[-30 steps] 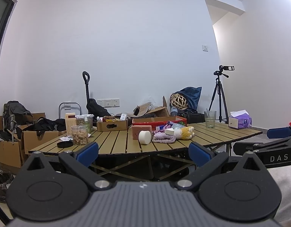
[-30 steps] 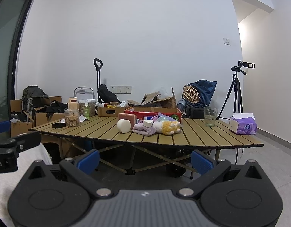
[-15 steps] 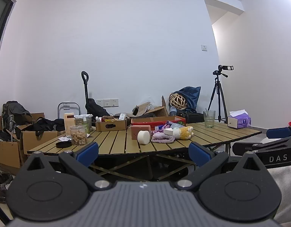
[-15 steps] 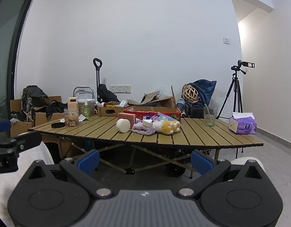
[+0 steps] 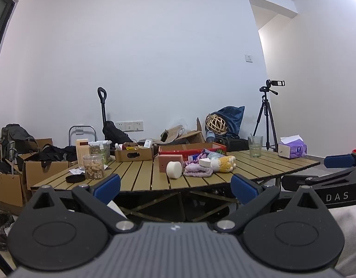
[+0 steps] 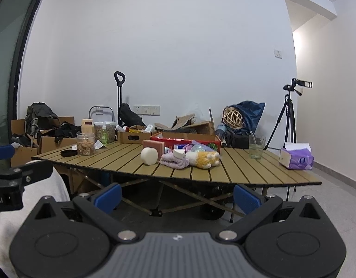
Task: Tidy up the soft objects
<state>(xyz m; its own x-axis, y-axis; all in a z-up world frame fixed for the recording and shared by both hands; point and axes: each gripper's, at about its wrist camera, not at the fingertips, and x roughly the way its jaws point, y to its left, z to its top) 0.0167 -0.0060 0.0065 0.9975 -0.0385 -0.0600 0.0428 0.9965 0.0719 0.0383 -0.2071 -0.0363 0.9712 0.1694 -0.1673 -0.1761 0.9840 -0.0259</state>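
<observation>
Soft objects (image 5: pixel 198 165) lie heaped mid-table, well ahead of both your claws and just before the red box (image 5: pixel 191 148), probably meant to hold them. Your left gripper (image 5: pixel 175 186) and right gripper (image 6: pixel 176 194) hover level, below the table (image 6: pixel 247 173) edge, both spread wide and empty.

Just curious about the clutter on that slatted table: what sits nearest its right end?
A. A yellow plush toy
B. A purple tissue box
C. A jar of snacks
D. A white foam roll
B: the purple tissue box stands alone at the right end of the table, beyond the drinking glass.
</observation>
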